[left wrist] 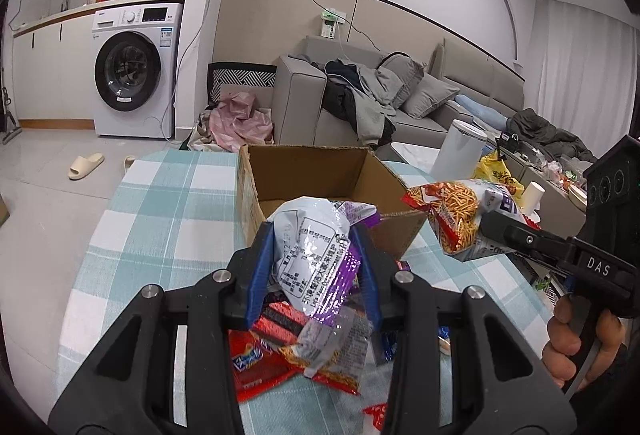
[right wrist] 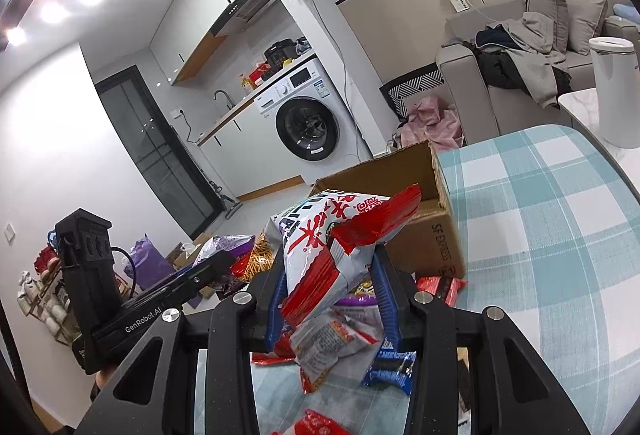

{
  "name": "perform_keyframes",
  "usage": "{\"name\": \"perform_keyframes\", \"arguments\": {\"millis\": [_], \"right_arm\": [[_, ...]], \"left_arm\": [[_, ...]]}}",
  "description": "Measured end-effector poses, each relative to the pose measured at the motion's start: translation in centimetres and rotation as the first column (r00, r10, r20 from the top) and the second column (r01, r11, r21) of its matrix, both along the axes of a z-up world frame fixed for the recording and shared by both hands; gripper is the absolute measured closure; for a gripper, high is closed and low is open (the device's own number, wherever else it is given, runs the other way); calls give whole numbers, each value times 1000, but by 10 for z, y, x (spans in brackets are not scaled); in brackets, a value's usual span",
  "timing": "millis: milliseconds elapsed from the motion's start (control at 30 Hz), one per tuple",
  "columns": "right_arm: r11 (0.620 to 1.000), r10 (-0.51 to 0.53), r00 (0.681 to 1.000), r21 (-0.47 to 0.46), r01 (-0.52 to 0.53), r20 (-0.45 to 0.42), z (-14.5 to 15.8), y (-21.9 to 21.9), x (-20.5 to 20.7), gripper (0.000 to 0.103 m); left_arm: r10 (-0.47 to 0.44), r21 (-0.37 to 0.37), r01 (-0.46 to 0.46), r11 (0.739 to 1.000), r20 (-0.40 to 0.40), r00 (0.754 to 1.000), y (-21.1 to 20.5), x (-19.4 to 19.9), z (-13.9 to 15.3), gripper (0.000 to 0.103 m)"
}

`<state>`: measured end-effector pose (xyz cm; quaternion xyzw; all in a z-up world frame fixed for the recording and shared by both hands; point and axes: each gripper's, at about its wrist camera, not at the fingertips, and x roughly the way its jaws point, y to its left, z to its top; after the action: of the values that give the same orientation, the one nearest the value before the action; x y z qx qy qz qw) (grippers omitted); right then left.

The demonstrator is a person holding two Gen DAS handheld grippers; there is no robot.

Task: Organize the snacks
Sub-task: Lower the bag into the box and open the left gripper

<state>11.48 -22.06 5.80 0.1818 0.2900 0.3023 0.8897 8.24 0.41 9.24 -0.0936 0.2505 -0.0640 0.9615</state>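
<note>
Table, checked teal-and-white cloth: carries an open cardboard box at its far part and a loose heap of snack packets nearer the cameras. Only a little of the box floor is visible behind the lifted bags, and that part appears bare; whether anything lies deeper cannot be told. The task is judged to be at an early stage: two packets are lifted, none is seen inside the box, and several red, blue and silver packets are left on the cloth, including one red packet lying just beside the box's front wall.

Left claw: closed on a crumpled silver-and-purple bag, pinched between the blue pads. The bag is held clear of the heap, in front of the box opening and below its rim line as seen from the left wrist. The claw is pitched gently downward, aimed at the box.

Right claw: closed on a white-and-red chip bag, which is printed with fried sticks on its other face. The bag is carried near the box's right front corner, above the table. The claw is also tilted slightly down. A hand is seen wrapped round its grip.

Both bags are judged ready to be brought over the rim and released.
</note>
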Motion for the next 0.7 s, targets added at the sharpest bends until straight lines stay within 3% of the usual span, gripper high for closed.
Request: {"name": "perform_keyframes", "arguments": {"millis": [333,700], "right_arm": [[1000,-11,1000,-8,11,-11,0,6,31,64],[999,-43,998,-17,43,-46,-5,12,60,64]], "left_arm": [[8,37,-8,999,-7,1000,-11,48,3,67],[28,19,-27,999,-34,999,-8,99,-10,67]]}}
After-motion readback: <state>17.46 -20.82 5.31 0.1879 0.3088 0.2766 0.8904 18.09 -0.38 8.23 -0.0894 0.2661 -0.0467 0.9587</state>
